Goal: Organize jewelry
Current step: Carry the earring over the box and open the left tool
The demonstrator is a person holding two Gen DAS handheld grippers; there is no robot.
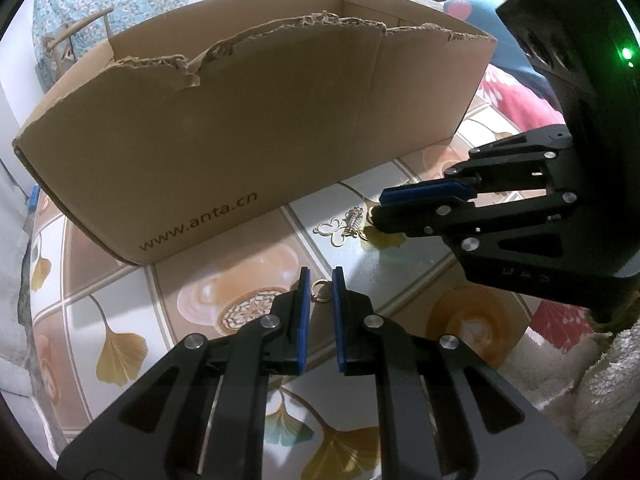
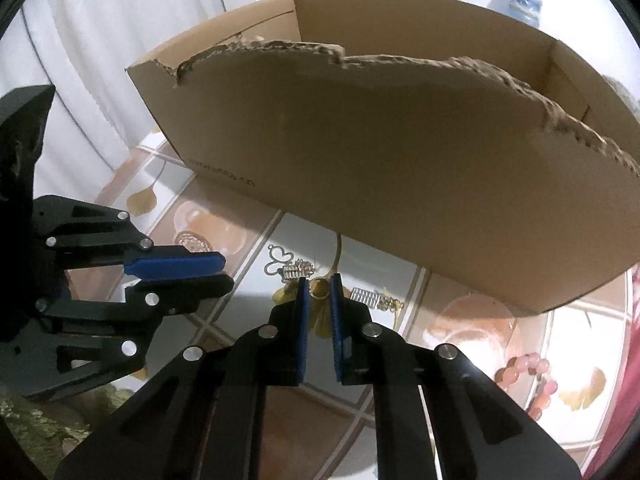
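Note:
A torn cardboard box (image 1: 240,140) stands on the patterned table; it also shows in the right wrist view (image 2: 400,160). In the left wrist view my left gripper (image 1: 321,286) is shut on a small gold ring (image 1: 320,291) at its tips. In the right wrist view my right gripper (image 2: 319,288) is shut on another gold ring (image 2: 319,290). A butterfly pendant (image 1: 334,230) and a silver earring (image 1: 354,218) lie in front of the box; they also show in the right wrist view, the pendant (image 2: 278,258) and the earring (image 2: 298,270). The right gripper (image 1: 378,206) shows from the side, the left gripper (image 2: 224,272) likewise.
A second silver earring (image 2: 366,296) lies right of my right gripper. A pink bead bracelet (image 2: 528,376) lies at the table's right. The tablecloth (image 1: 120,320) has ginkgo leaves and coffee cups. A chair and fabrics stand behind the box.

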